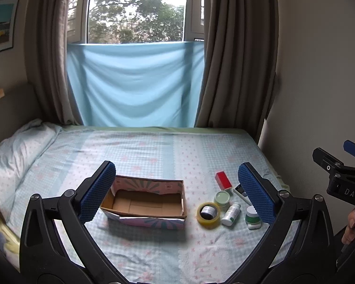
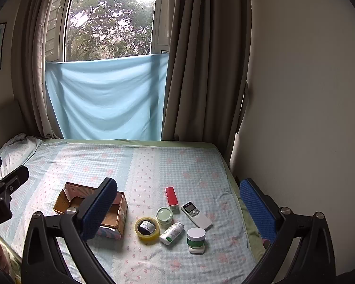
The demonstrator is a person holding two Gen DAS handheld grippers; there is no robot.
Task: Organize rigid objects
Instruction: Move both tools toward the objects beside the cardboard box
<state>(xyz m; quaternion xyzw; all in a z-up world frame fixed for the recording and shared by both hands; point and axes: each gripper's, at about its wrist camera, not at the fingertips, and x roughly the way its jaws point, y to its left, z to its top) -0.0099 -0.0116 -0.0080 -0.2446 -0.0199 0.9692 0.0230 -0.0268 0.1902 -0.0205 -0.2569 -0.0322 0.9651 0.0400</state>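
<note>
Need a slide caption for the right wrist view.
Open right claw over a bed; empty cardboard box left of tape roll, jars, bottle, remote.

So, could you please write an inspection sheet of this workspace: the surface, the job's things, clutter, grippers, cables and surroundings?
Surface: bed with a checked floral sheet, lightly wrinkled.
Job's things: open cardboard box, nothing seen inside; to its right a red box, pale green jar, tape roll ringed around a small dark jar, white bottle lying down, green jar, remote.
Clutter: pillow at the left.
Grippers: left gripper open, holding nothing; right gripper open, holding nothing.
Cables: nothing seen.
Surroundings: window, brown curtains, blue cloth, wall picture.
</note>
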